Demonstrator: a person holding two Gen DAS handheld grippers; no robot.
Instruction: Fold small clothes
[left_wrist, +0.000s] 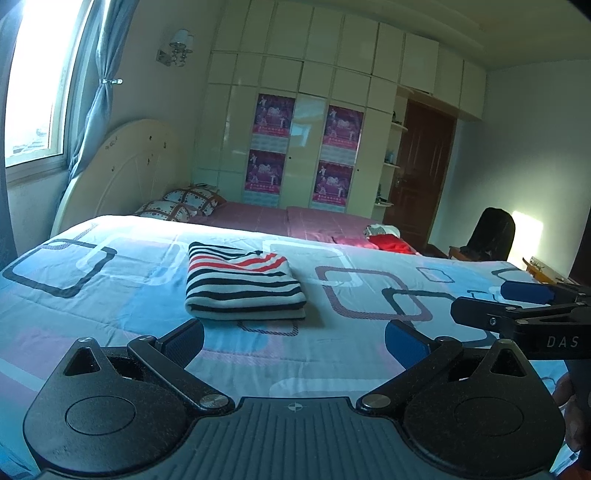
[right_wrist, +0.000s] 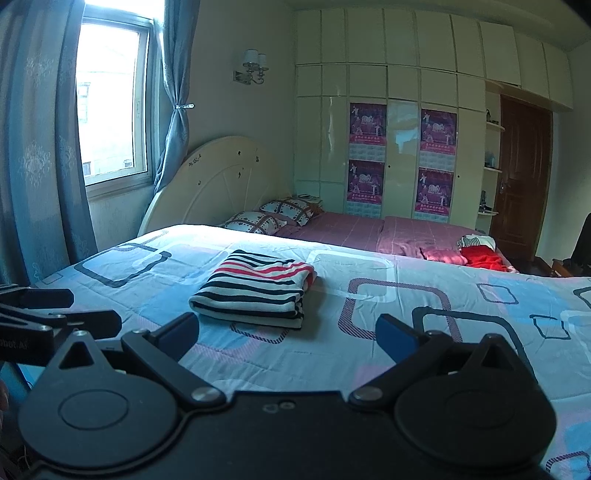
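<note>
Folded garment (left_wrist: 243, 282) lies mid-frame on the quilt (left_wrist: 110, 295); pillows (left_wrist: 181, 205) behind it, upper left; clothes pile (left_wrist: 388, 238) upper right, well apart.

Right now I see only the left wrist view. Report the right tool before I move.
Observer: The right tool is open; only the blue patterned quilt lies between its fingers.
Operator: Check the folded black, white and red striped knit garment's right end.
Observer: A pink-red layer pokes out at its far right corner.
Operator: Place my left tool.
Observer: It hangs left of the garment, not touching it.
</note>
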